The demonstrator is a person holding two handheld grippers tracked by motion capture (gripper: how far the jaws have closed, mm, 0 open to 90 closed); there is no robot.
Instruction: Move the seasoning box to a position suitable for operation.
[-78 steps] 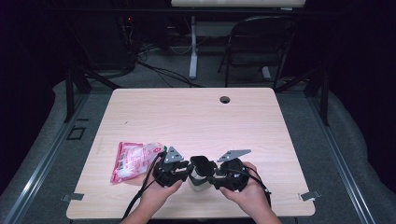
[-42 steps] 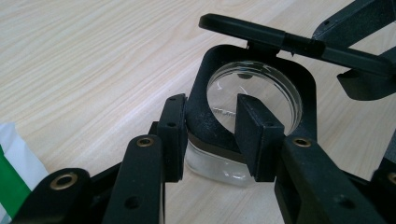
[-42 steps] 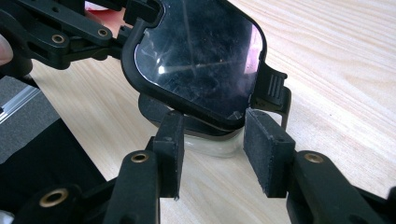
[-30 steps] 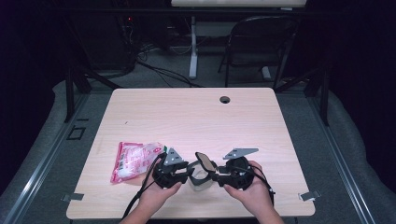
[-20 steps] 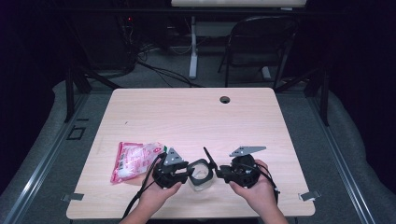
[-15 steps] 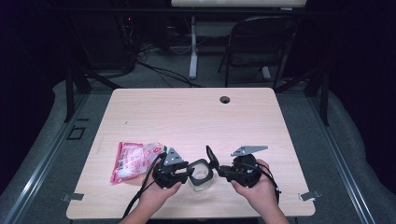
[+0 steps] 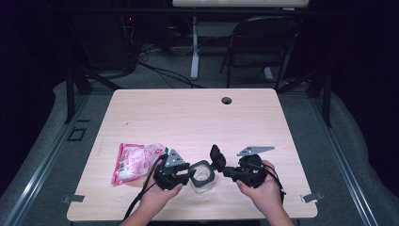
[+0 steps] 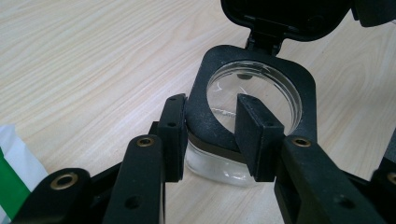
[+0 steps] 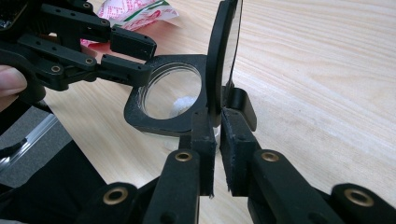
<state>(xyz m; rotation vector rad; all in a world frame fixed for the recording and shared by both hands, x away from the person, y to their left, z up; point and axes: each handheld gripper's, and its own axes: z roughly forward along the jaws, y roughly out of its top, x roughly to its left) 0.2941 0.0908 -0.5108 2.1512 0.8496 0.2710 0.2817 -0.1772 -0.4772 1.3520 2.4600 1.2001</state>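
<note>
While lying left of the left gripper (image 7: 186, 172) on the bench (image 7: 197, 117), pink packet (image 7: 136, 160) well clear. Clear jar (image 7: 203, 175) upright near the front edge, gripped at its black collar. Right gripper (image 7: 225, 170) fingers just closing, apparently pinching the raised lid (image 7: 216, 155).

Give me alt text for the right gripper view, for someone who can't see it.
The right tongs pinch the raised black lid of a clear container on a wooden table. The left tongs grip the container's black rim, and a pink and white packet lies behind.
</note>
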